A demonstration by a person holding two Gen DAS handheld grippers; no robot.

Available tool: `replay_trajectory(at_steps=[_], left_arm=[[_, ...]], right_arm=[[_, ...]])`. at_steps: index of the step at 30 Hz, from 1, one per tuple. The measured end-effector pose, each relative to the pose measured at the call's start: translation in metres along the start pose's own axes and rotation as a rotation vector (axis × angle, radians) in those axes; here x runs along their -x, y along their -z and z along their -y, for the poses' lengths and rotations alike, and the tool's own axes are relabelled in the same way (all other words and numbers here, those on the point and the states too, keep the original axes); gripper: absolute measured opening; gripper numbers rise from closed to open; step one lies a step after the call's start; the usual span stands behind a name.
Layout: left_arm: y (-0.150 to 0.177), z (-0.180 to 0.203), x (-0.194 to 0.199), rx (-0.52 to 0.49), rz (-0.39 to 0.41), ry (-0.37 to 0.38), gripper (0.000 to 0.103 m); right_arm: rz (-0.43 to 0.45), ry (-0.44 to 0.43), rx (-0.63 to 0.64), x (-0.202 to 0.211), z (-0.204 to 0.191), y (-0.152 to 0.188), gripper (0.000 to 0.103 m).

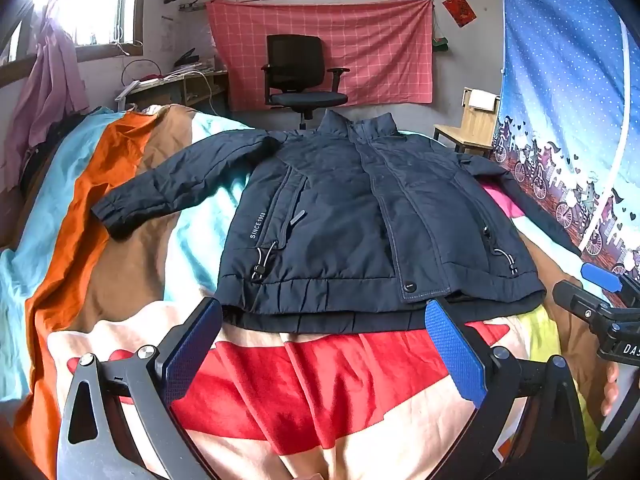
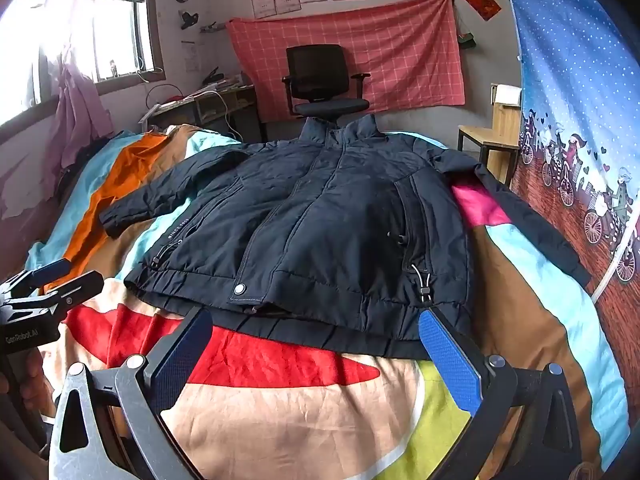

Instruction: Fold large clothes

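Observation:
A dark navy jacket lies flat and front-up on the bed, collar toward the far wall, both sleeves spread out. Its left sleeve angles down over the orange and brown stripes; its right sleeve runs along the curtain side. My left gripper hovers open just before the jacket's hem, nothing between its blue pads. My right gripper is likewise open in front of the hem, its fingers empty. Each gripper also shows at the edge of the other's view, the right gripper and the left gripper.
A multicoloured striped bedsheet covers the bed. A blue patterned curtain hangs close on the right. Beyond the bed stand a black office chair, a wooden chair and a cluttered desk under a window.

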State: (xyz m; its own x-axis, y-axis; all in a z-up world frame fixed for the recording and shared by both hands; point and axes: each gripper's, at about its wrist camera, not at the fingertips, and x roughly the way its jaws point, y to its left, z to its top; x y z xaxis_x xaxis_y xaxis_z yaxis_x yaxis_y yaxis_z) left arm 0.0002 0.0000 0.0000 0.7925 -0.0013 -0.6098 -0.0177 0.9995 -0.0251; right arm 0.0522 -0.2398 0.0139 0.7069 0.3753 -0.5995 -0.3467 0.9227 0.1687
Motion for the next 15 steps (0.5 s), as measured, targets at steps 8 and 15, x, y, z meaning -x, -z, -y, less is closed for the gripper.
replay_trajectory(at_steps=[8, 15], left_arm=[[0.0004, -0.0074, 0.0008, 0.007, 0.002, 0.005, 0.100], [0.0005, -0.0054, -0.0005, 0.007, 0.004, 0.004, 0.100]], right_arm=[[0.001, 0.000, 0.001, 0.0003, 0.0002, -0.0002, 0.103], [0.002, -0.001, -0.001, 0.0004, 0.0002, -0.0001, 0.103]])
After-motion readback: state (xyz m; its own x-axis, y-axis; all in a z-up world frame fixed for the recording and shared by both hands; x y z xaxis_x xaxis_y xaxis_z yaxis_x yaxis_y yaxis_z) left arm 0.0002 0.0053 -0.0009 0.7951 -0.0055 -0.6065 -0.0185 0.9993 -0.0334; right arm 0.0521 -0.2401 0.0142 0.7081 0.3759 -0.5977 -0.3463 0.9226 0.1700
